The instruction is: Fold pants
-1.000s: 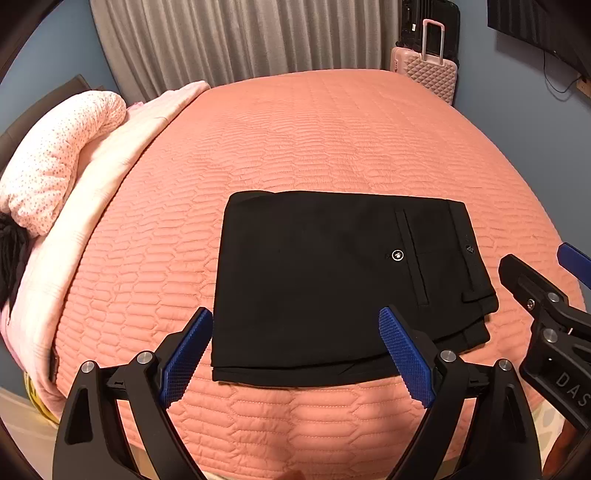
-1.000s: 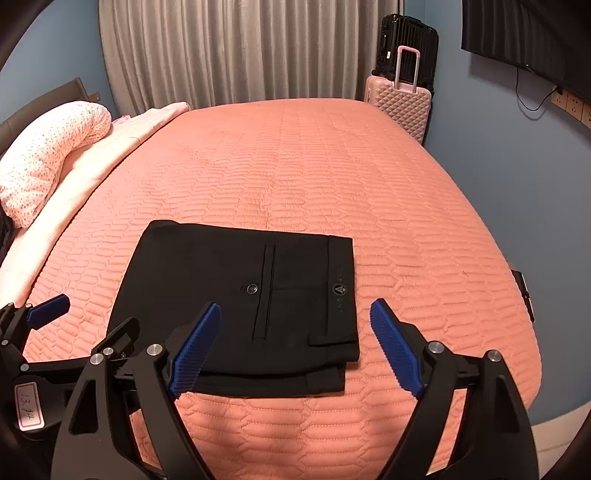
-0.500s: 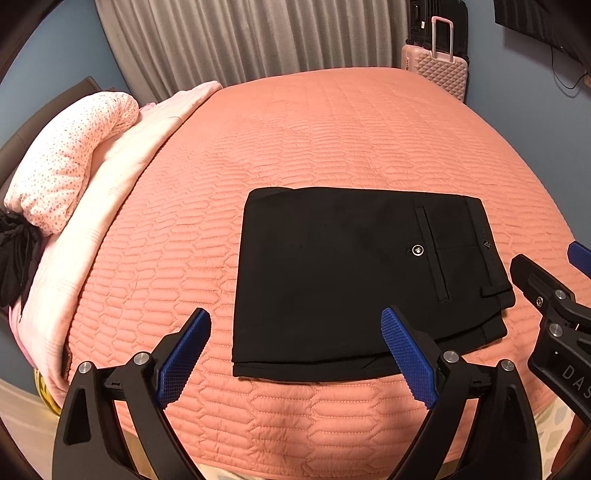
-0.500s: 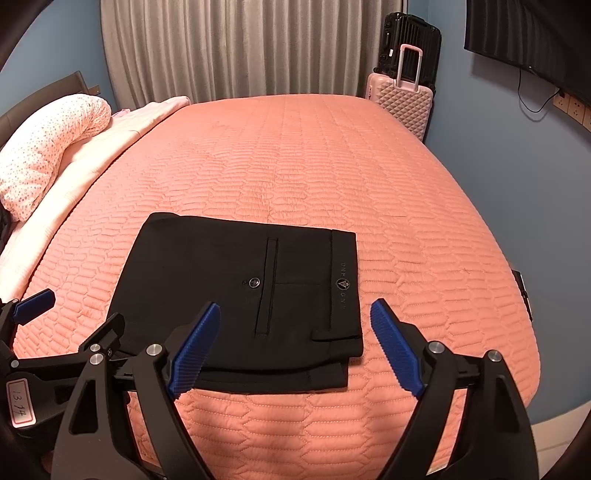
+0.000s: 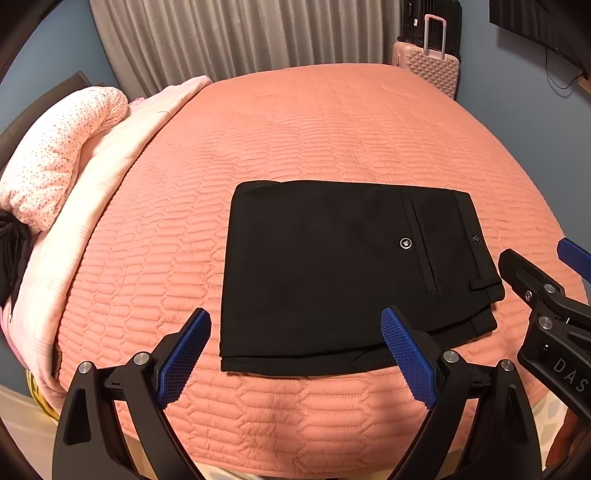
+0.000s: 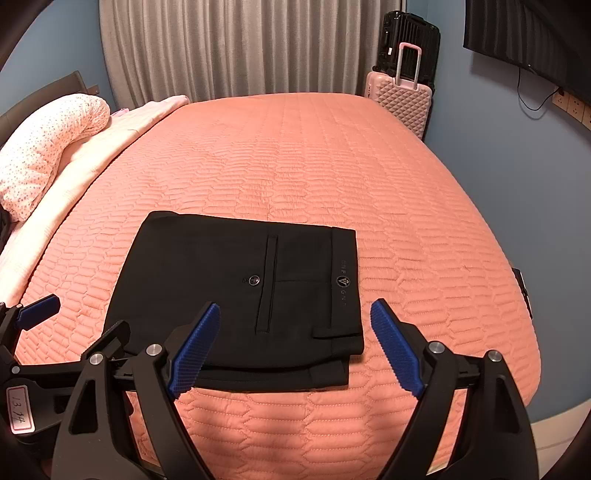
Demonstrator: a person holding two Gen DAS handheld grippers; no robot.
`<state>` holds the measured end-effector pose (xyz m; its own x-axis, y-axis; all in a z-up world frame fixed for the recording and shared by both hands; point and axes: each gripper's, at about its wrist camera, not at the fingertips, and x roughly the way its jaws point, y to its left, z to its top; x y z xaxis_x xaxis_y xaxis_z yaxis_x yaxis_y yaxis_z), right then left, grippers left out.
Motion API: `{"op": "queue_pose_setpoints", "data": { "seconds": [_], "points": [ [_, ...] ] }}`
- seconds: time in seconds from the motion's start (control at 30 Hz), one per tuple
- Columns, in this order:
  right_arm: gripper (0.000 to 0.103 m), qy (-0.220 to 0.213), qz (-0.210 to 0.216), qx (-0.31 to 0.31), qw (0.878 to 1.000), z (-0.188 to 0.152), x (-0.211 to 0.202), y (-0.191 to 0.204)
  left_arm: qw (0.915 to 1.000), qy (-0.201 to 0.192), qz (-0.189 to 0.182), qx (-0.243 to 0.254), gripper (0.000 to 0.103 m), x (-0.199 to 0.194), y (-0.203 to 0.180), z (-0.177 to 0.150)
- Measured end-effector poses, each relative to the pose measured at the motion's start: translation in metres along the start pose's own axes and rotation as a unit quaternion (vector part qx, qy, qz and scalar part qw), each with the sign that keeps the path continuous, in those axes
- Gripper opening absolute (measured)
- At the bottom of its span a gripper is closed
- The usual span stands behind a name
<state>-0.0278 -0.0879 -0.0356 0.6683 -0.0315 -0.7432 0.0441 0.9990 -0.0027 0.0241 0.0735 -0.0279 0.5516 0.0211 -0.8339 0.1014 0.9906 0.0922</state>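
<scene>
Black pants (image 5: 332,273) lie folded into a flat rectangle near the front edge of the bed, waistband to the right, back pocket button facing up; they also show in the right wrist view (image 6: 240,295). My left gripper (image 5: 295,350) is open and empty, held above the pants' near edge. My right gripper (image 6: 295,343) is open and empty, above the pants' near right corner. The right gripper also shows at the right edge of the left wrist view (image 5: 546,295), and the left gripper at the lower left of the right wrist view (image 6: 55,332).
The salmon quilted bedspread (image 5: 332,122) covers the bed. A pink dotted pillow (image 5: 55,158) and pale pink blanket (image 5: 92,206) lie along the left side. A pink suitcase (image 6: 400,99) and a black suitcase (image 6: 410,37) stand by the curtain. A TV (image 6: 524,33) hangs on the right wall.
Both grippers stay open and empty. The left wrist view has shifted so the pants sit further right and slightly lower in it; the right view has barely changed.
</scene>
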Motion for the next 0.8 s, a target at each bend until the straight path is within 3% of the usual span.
{"op": "queue_pose_setpoints", "data": {
  "seconds": [0.8],
  "points": [
    [0.082, 0.001, 0.000, 0.003, 1.000, -0.0010, 0.0000, 0.0000, 1.0000, 0.007, 0.001, 0.000, 0.092, 0.0031, 0.0011, -0.0011]
  ]
}}
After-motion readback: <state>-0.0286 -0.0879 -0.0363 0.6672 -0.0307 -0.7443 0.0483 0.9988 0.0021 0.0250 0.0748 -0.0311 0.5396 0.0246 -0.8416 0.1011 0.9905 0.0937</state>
